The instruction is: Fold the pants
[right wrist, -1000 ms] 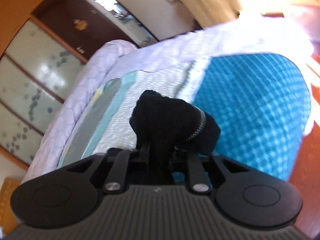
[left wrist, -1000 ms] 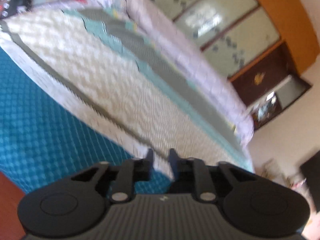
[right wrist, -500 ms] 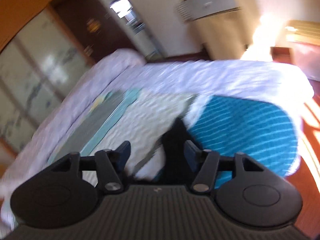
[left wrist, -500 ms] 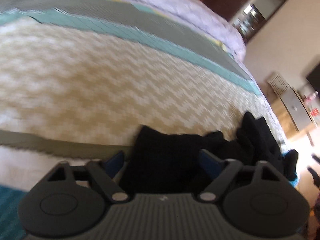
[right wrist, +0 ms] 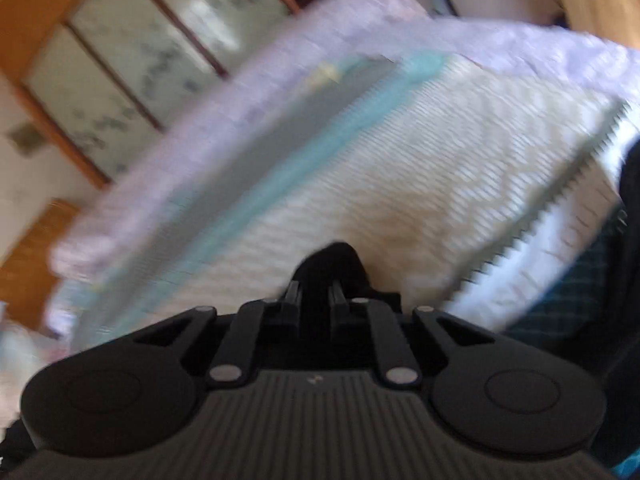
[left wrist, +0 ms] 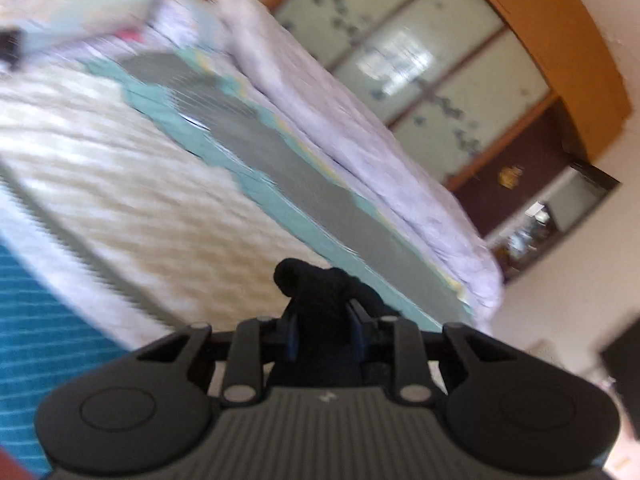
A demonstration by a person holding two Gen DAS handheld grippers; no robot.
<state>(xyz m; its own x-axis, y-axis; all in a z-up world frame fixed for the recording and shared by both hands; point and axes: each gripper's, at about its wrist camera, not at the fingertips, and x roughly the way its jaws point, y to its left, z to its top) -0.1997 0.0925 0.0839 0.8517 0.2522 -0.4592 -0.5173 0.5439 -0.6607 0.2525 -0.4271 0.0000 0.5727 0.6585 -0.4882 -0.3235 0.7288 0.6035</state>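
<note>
— What is each tong gripping?

— The left gripper (left wrist: 325, 334) is closing its jaws on a bunched fold of the black pants (left wrist: 320, 284), soft matte cloth humping up between the blue-padded fingers (left wrist: 291, 338). The right gripper (right wrist: 315, 304) is closing on another rounded clump of the same dark fabric, pinched between its ribbed black fingers.

— And where is the garment lying?

— It is being held just above a bed whose quilted cover (left wrist: 132, 184) is showing cream zigzag stitching, a grey band, teal edging and a lilac border, with a teal patterned sheet (left wrist: 36, 320) beside. Behind, wood-framed frosted sliding doors (left wrist: 432, 64) are standing against the wall.

— Which way are the pants running?

— I cannot tell; only crumpled bunches are showing, and both views are blurring.
</note>
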